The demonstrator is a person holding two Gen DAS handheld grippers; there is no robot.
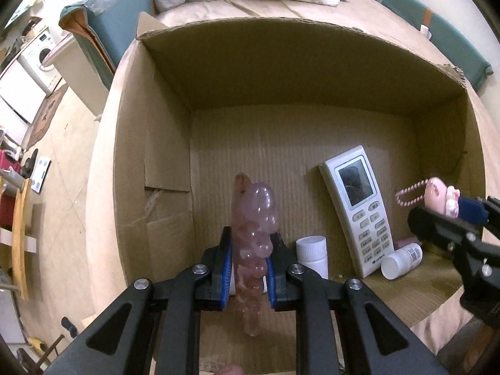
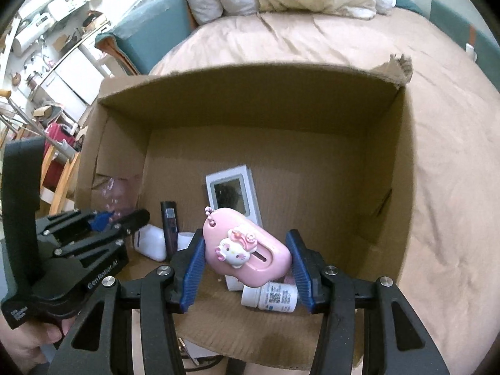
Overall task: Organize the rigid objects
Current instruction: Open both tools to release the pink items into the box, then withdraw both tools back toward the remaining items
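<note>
Both grippers hang over the open cardboard box (image 1: 150,143) on the bed, seemingly to drop their loads inside. The left gripper (image 1: 248,268) is clamped narrowly on a translucent pink bumpy crystal piece (image 1: 254,228), held upright. The right gripper (image 2: 247,268) squeezes a pink cartoon-cat case (image 2: 247,248) by its ends. Below, a white remote control (image 1: 359,215) and white pill bottles (image 1: 401,259) crowd the near floor, leaving the far floor freer.

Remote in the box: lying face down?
No. The white remote lies face up on the floor of the cardboard box, its screen and buttons plainly showing in the left wrist view.
</note>
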